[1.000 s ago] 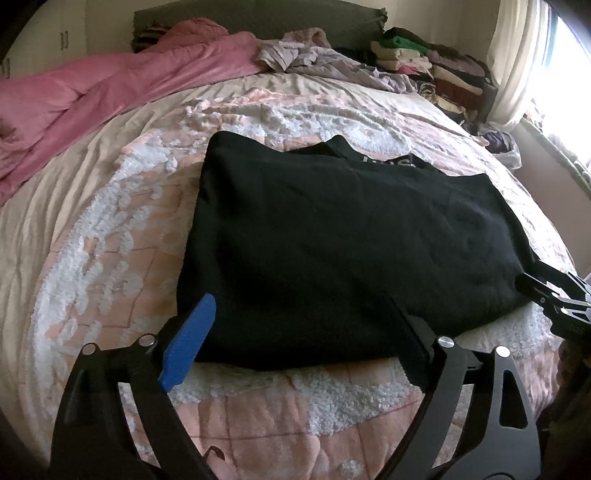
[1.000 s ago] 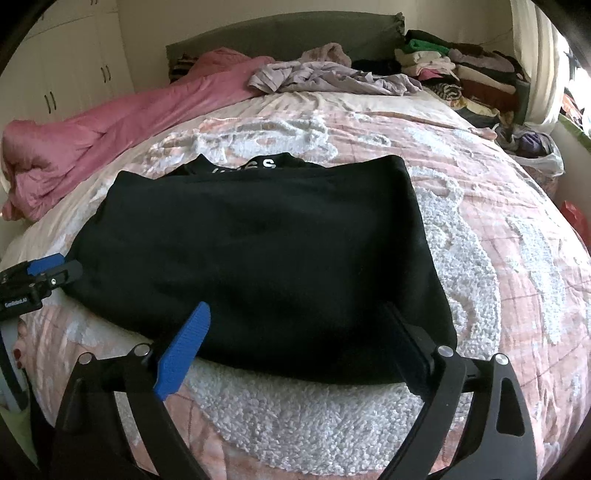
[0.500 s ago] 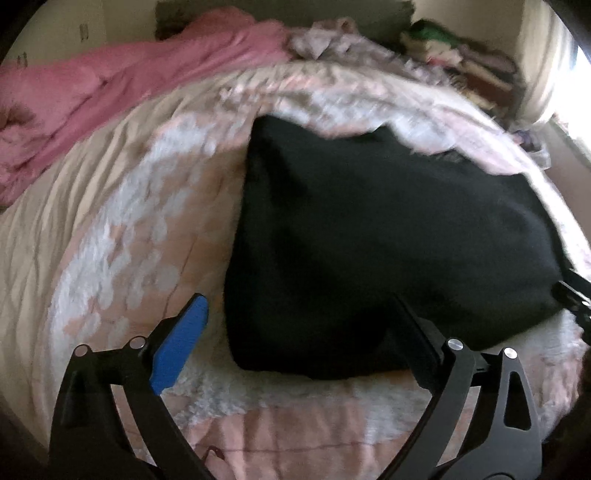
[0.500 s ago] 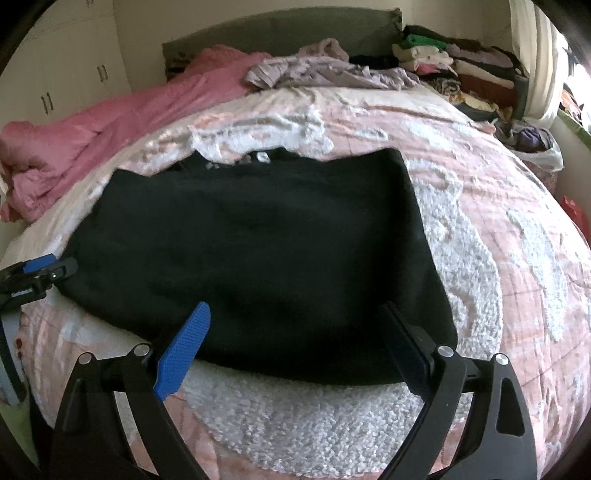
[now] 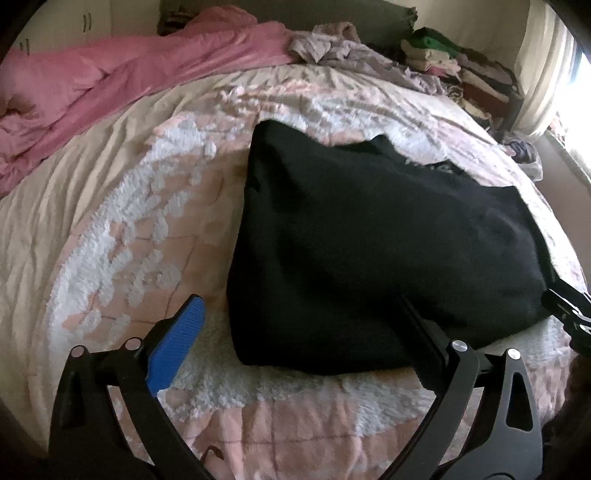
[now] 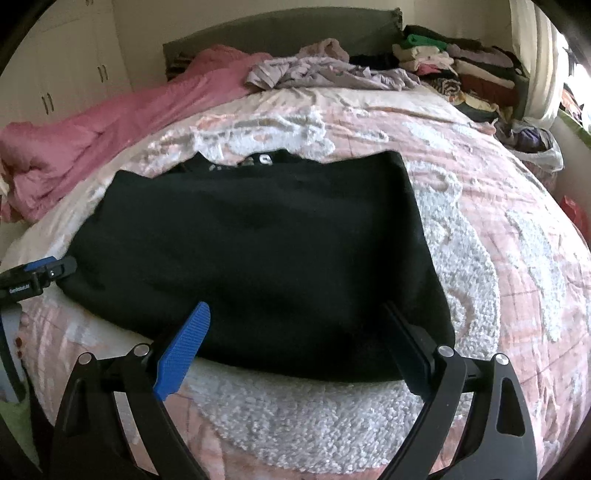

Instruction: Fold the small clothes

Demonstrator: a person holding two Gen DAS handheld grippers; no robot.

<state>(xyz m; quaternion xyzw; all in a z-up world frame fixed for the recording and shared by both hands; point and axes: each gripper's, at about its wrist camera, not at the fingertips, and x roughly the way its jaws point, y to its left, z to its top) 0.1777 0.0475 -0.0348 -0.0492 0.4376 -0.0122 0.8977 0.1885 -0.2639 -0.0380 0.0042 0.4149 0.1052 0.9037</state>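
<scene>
A black garment (image 5: 369,251) lies folded flat on the pink and white bedspread (image 5: 122,236) of a bed, filling the middle of both views. In the left wrist view it sits right of centre, its near left corner between the fingers of the left tool (image 5: 299,325). That tool's jaws are opening, the blue pad and the black pad stand wide apart, and neither presses on the cloth. In the right wrist view the garment (image 6: 258,258) spans the centre, and the right tool (image 6: 295,328) hangs over its near edge with jaws spread wide and nothing clamped.

The only container to be seen is a thin plastic bag (image 6: 535,144) at the right edge of the right wrist view; it holds dark purple cloth, though what kind cannot be told.

At the top of both frames lie a rumpled pink blanket (image 5: 110,74), a loose lilac garment (image 6: 325,72) and a stack of folded clothes (image 6: 461,62) against the grey headboard (image 6: 277,33).

The right wrist view alone shows white cupboard doors (image 6: 74,62) at the upper left, pale lettering at the garment's far edge, and the left tool (image 6: 37,277) at the left margin, touching or just beside the garment's left side. The left wrist view alone shows the tip of the right tool (image 5: 569,306) at the right edge.
</scene>
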